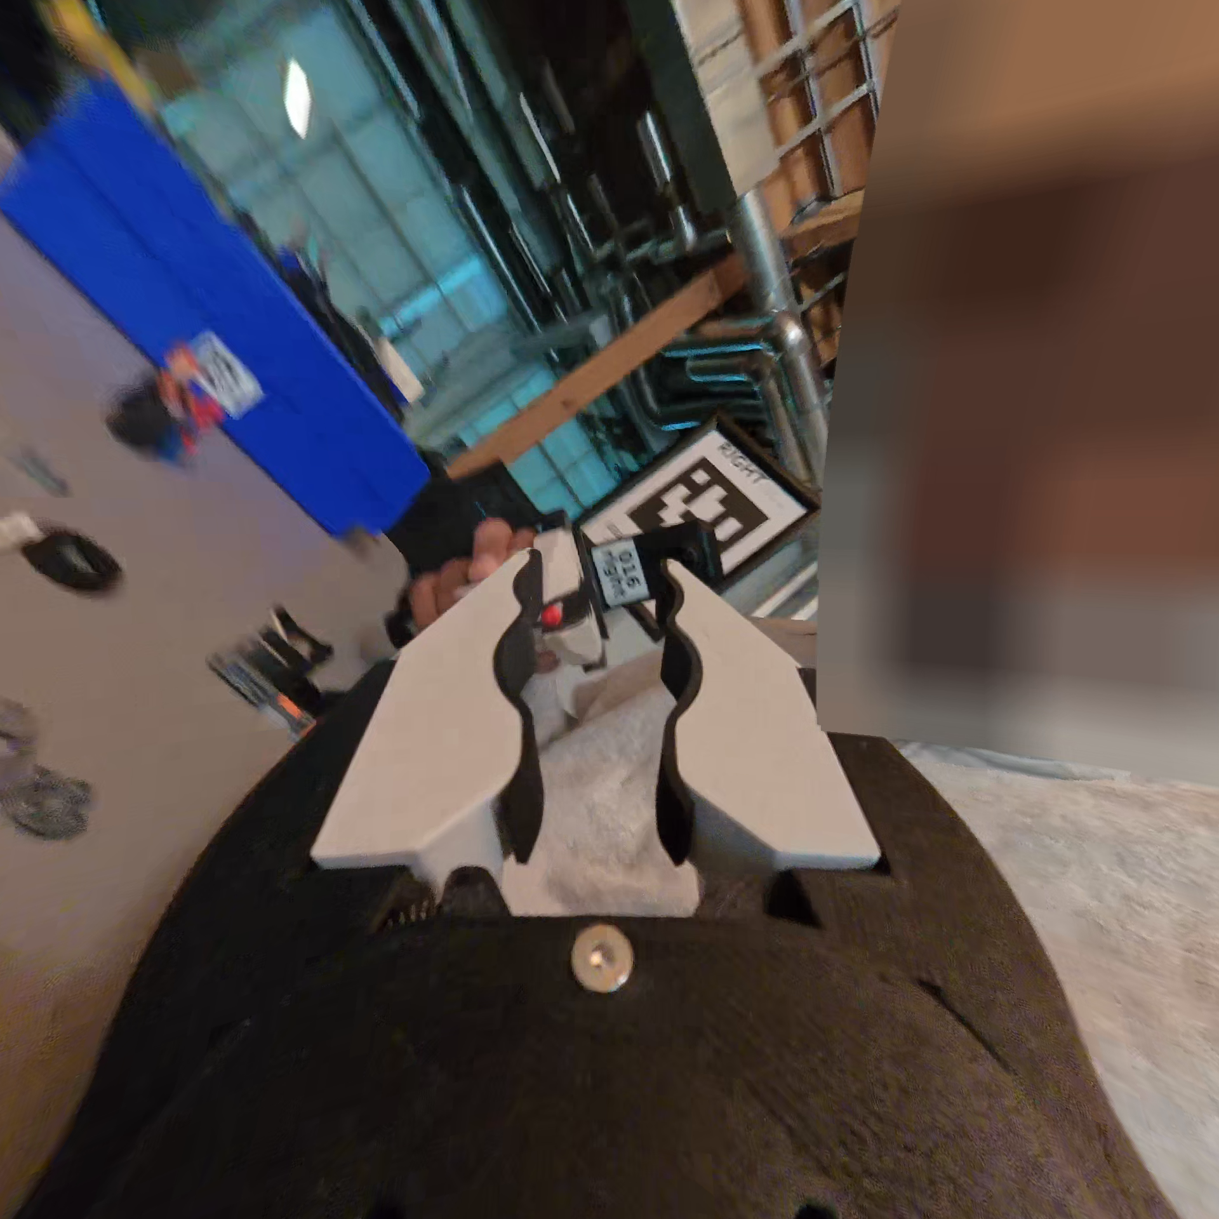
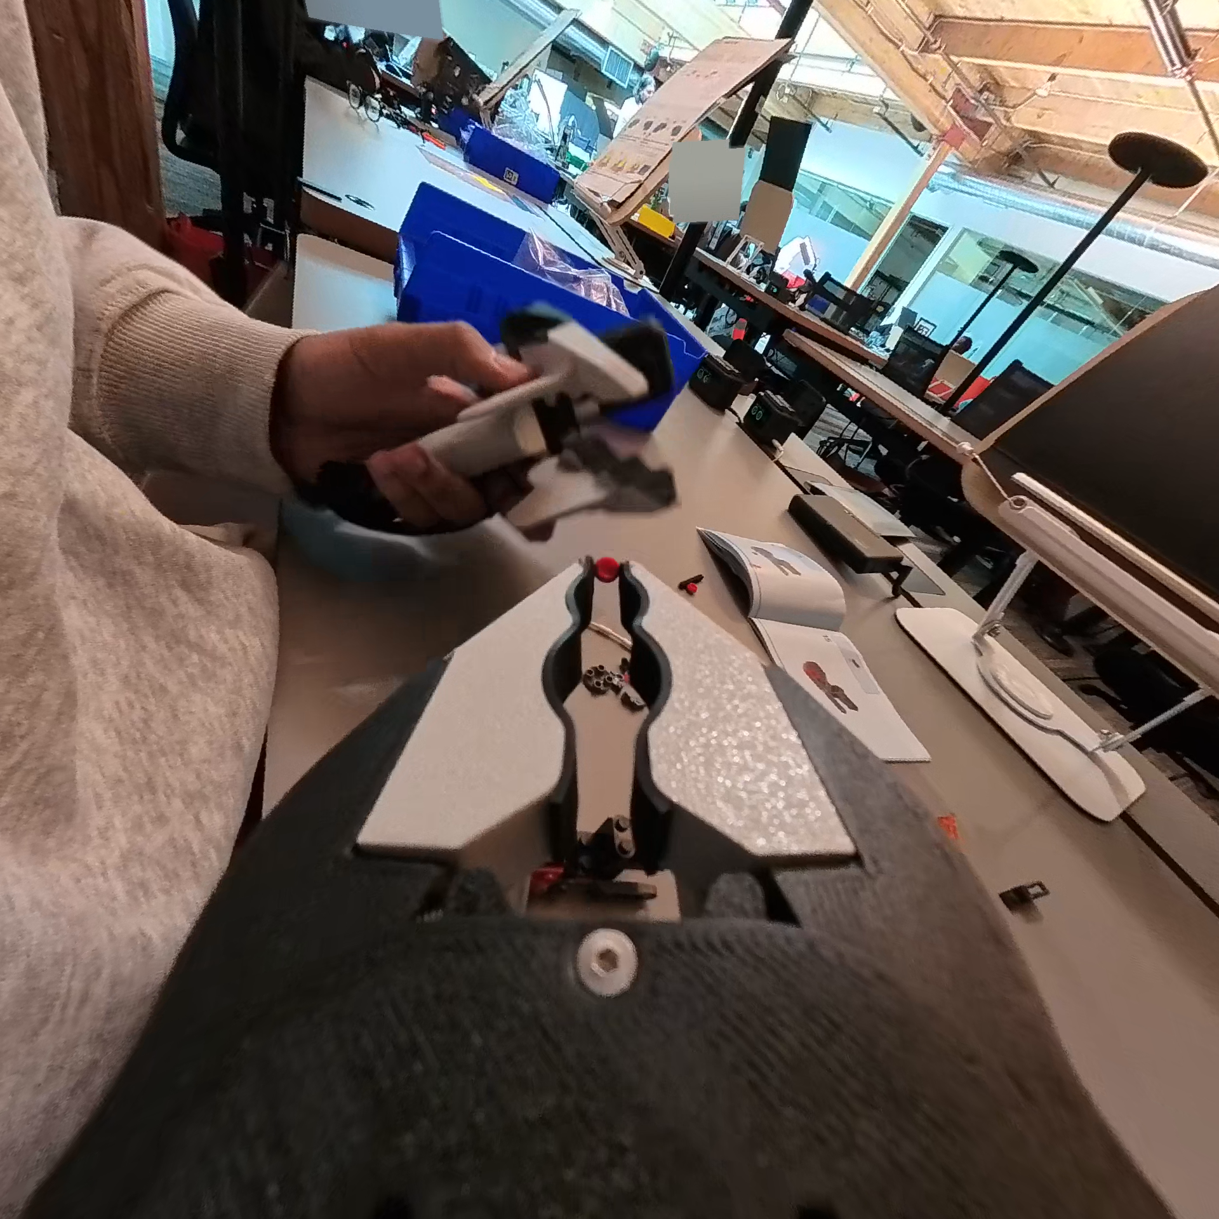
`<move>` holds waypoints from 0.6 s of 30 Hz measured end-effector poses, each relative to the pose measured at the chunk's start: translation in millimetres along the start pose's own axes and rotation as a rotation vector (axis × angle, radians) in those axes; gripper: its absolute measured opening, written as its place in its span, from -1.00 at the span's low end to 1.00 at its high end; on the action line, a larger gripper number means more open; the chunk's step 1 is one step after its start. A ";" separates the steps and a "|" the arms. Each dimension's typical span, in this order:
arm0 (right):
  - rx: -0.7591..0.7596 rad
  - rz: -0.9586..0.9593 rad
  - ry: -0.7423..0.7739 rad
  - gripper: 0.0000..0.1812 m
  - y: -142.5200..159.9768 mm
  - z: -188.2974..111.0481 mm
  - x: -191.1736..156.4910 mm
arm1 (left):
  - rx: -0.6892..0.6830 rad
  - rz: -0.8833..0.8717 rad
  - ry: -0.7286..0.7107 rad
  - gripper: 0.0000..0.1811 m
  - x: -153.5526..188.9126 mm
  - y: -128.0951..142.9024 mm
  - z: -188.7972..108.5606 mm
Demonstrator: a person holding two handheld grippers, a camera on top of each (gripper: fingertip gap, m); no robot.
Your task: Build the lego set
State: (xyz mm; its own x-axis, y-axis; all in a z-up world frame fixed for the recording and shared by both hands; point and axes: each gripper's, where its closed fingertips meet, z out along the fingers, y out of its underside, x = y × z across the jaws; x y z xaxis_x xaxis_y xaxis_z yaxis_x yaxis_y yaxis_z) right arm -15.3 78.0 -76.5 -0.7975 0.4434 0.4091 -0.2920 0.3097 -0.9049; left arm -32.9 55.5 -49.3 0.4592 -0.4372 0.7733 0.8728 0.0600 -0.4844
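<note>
My right gripper is shut on a small red lego piece, pinched at the very fingertips above the grey table. My left gripper is open and empty, held up in the air facing the right gripper. It shows blurred in the right wrist view, held by a hand. In the left wrist view the red piece shows between the left gripper's fingers. Small dark lego pieces lie on the table below the right gripper. A red-and-black pin lies just right of its tips.
An open instruction booklet lies to the right. A blue bin stands behind the left gripper and shows in the left wrist view. A monitor stand is at far right. Loose parts, including a black tyre, lie on the table's left. The tips of one gripper are about 4 cm away from the tips of the other.
</note>
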 end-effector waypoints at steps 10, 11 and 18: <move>0.043 0.045 0.002 -0.94 -3.6 1.0 3.6 | -0.036 1.069 -0.895 0.04 -14.1 -44.8 -39.4; 0.044 0.043 0.003 -0.94 -4.3 1.4 3.5 | -0.024 0.979 -0.864 0.08 -18.6 -41.8 -38.4; 0.044 0.041 0.017 -0.94 -5.7 -0.6 4.7 | 0.060 0.628 -0.564 -1.00 -14.8 -29.7 -26.8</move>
State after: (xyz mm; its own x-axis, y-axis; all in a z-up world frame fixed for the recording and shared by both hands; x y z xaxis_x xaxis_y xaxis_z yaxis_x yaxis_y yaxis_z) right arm -17.0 78.8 -69.4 -0.8005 0.4691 0.3730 -0.2824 0.2537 -0.9251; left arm -70.0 36.1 -57.3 0.8619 0.2059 0.4634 0.4276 0.1962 -0.8824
